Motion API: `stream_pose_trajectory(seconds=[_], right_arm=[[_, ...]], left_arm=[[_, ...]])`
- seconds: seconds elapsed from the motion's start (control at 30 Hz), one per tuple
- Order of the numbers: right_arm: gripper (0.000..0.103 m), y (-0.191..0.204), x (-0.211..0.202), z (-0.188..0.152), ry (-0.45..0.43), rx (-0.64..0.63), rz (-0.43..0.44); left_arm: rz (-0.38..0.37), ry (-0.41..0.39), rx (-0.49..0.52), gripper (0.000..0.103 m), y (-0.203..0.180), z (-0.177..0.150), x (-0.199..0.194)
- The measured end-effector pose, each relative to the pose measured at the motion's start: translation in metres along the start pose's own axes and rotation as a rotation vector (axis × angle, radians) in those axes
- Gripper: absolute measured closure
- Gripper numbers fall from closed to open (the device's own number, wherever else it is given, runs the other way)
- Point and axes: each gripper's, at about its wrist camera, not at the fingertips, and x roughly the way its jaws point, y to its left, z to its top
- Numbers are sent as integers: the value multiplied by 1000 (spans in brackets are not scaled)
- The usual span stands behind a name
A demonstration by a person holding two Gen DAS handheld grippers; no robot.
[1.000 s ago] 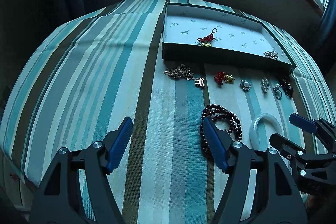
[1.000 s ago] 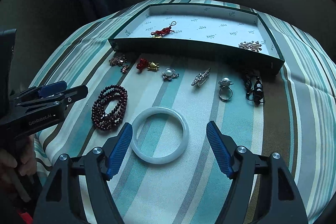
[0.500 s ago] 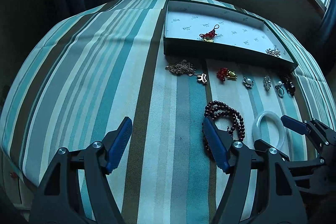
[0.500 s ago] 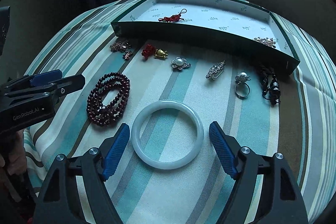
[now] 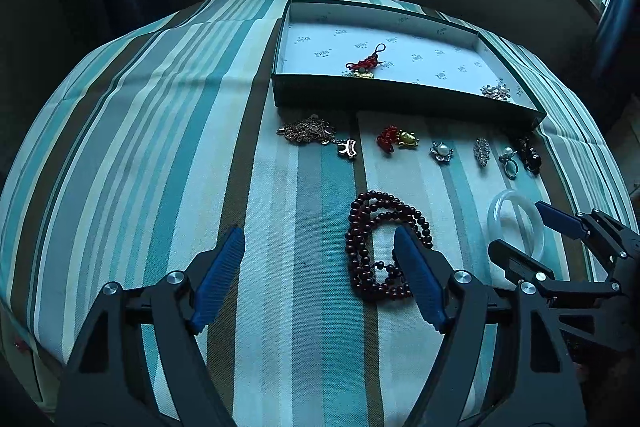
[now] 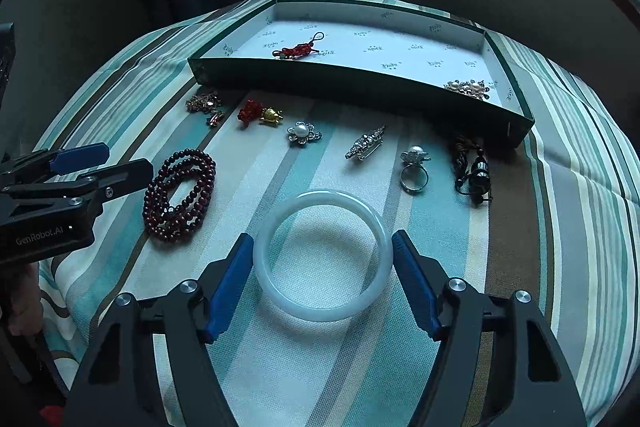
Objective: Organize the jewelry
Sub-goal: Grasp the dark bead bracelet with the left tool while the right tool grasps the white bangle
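"GenRobot.AI" in pale letters on left gripper (image 6: 104, 167) body, lower left of right-wrist frame. Repeated logo print on box lining (image 6: 400, 59), illegible.

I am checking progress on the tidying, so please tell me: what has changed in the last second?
The right hand-held gripper moved forward and down; its open fingers now flank the white bangle, not yet gripped. The left hand-held gripper stayed open beside the bead bracelet. Box and jewelry did not move.

Striped cloth (image 6: 520, 227) bears a green tray (image 6: 360, 83); white bangle (image 6: 324, 255), dark beads (image 6: 180, 195), brooches, ring (image 6: 414, 167) lie before it.
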Motion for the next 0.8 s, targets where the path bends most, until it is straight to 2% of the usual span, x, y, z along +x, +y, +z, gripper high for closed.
stream_pose_trajectory(seconds=[0.17, 0.37, 0.5, 0.57, 0.63, 0.7, 0.8], right_arm=[[33, -19, -5, -3, -4, 34, -25], [33, -39, -5, -7, -5, 89, -35], [33, -42, -4, -7, -8, 102, -28], [33, -42, -3, -7, -9, 106, -23], [33, -42, -2, -7, -8, 108, -20], [33, -42, -2, -8, -8, 113, -18], [33, -43, -1, -8, -9, 116, -16]], left_arm=[[-32, 26, 50, 26, -20, 2, 12], [-37, 75, 77, 26, -33, 1, 32], [-21, 73, 101, 28, -34, 0, 33], [-4, 72, 106, 34, -34, -1, 32], [13, 68, 118, 49, -33, -2, 30], [9, 68, 115, 58, -30, -2, 28], [-4, 62, 120, 81, -29, -2, 26]])
